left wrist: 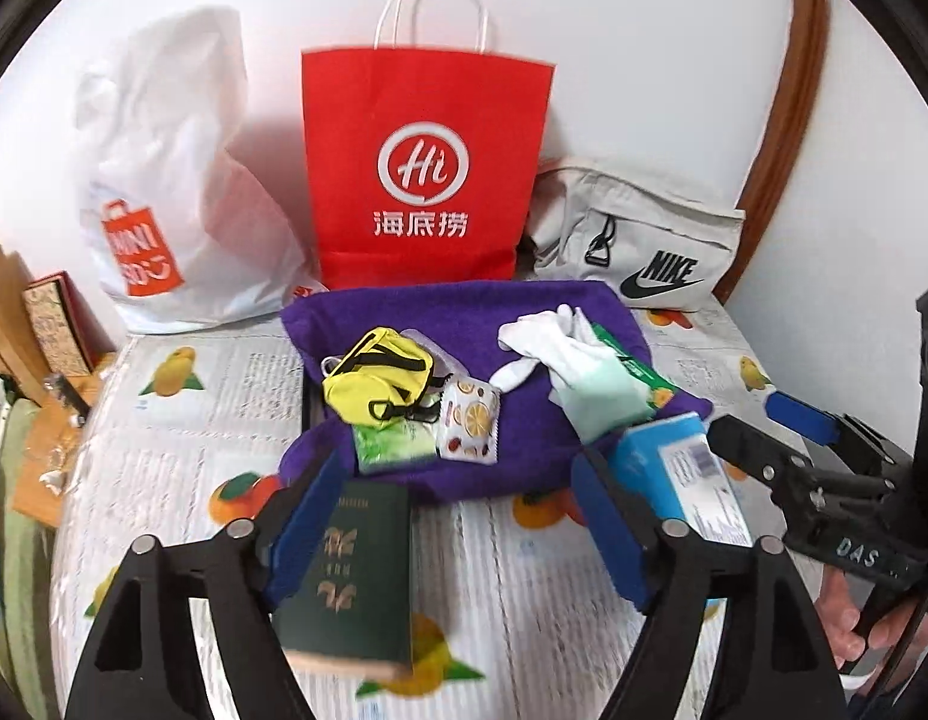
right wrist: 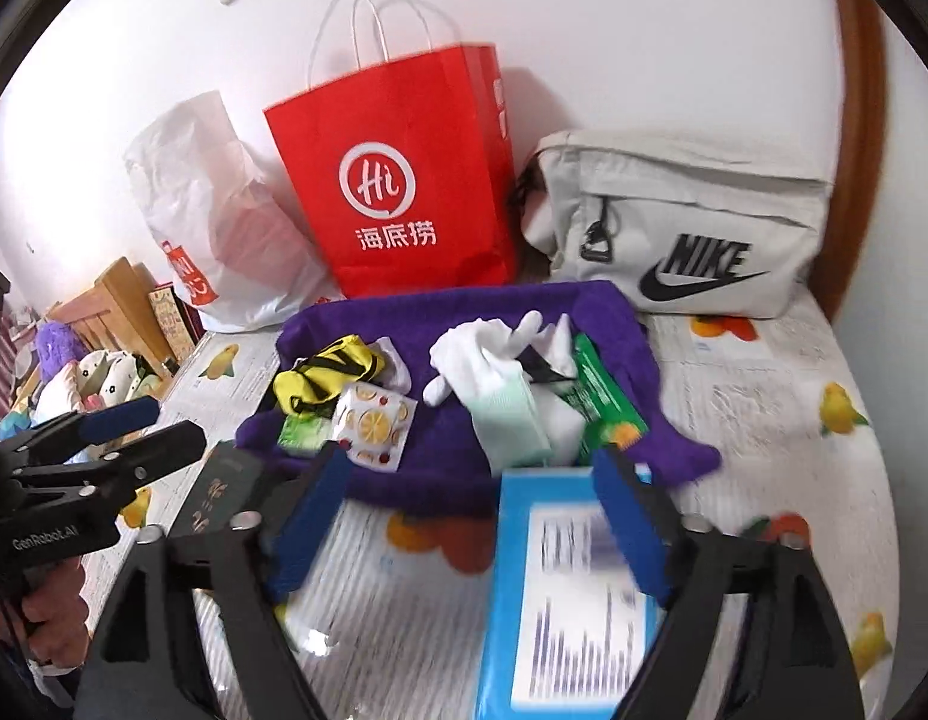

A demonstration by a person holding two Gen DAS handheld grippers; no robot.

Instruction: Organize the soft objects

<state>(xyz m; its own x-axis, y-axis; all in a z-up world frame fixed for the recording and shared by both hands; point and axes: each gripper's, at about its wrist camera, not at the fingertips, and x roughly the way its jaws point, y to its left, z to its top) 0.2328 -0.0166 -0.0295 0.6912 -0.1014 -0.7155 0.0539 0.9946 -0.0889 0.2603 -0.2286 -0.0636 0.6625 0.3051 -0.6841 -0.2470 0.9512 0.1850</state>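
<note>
Right under your left gripper (left wrist: pixel 458 504) sits a dark green booklet (left wrist: pixel 353 576), touching the inside of the left finger. Its jaws are spread wide and hold nothing. Your right gripper (right wrist: pixel 472 510) is spread wide too, with a blue box (right wrist: pixel 559 588) lying between its fingers, close against the right one; I cannot tell if it is being pinched.

Just past both sets of fingers is the purple towel (left wrist: pixel 464 318), bunched up with a raised back edge. On it, ahead and to the left, lie a yellow pouch (left wrist: pixel 380 378), a fruit-print packet (left wrist: pixel 469 426) and a green packet (left wrist: pixel 392 447). Ahead and to the right lie white gloves (left wrist: pixel 559 348) over a green wrapper (left wrist: pixel 634 366).

Behind the towel, against the wall, stand a white plastic bag (left wrist: pixel 176 180), a red paper bag (left wrist: pixel 422 168) and a grey Nike bag (left wrist: pixel 631 228), packed close. Bare printed tablecloth (left wrist: pixel 212 420) shows to the left of the towel and to the right of it, and the table edge drops off on the far left
</note>
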